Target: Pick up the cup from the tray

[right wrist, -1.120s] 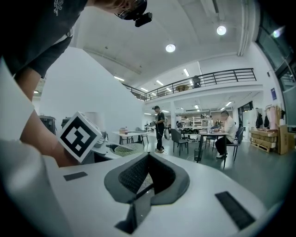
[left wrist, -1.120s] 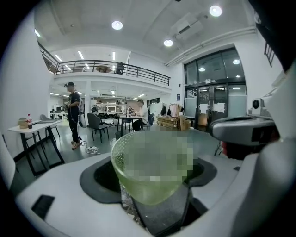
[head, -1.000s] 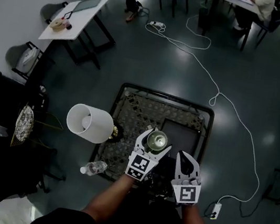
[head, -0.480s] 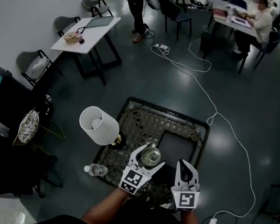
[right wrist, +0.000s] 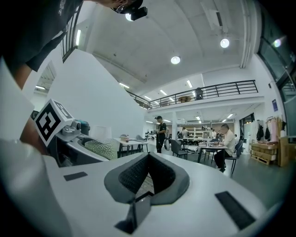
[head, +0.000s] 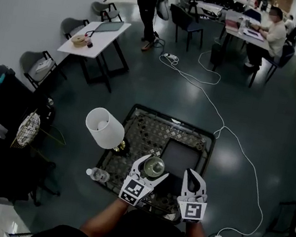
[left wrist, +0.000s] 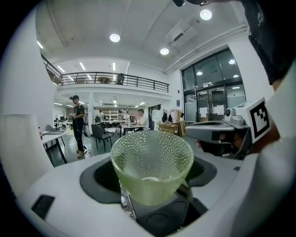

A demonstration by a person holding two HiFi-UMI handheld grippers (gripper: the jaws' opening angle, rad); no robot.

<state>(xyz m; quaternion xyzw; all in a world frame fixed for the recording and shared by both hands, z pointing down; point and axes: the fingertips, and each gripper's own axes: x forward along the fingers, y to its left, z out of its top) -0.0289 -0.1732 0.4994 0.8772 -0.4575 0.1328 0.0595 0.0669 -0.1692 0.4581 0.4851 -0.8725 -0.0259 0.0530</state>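
A pale green dimpled glass cup (head: pixel 154 166) hangs upright above the patterned table, with my left gripper (head: pixel 153 168) shut on its lower part. In the left gripper view the cup (left wrist: pixel 151 162) fills the gap between the jaws of the left gripper (left wrist: pixel 153 190), rim up and empty. The dark square tray (head: pixel 182 156) lies on the table just right of the cup. My right gripper (head: pixel 193 179) hovers over the table's near right part, shut and empty. The right gripper view shows the right gripper (right wrist: pixel 147 178) with pads together, and the cup (right wrist: pixel 102 148) off to its left.
A lamp with a white shade (head: pixel 104 127) stands at the table's left edge (head: pixel 110 149). A water bottle (head: pixel 96 174) lies by the near left corner. A white cable (head: pixel 234 140) runs over the floor at right. Chairs, a white desk (head: pixel 97 36) and people are farther off.
The cup stays in my left gripper. Both grippers have drawn slightly nearer to me, and the head view has tilted up, showing more of the room.
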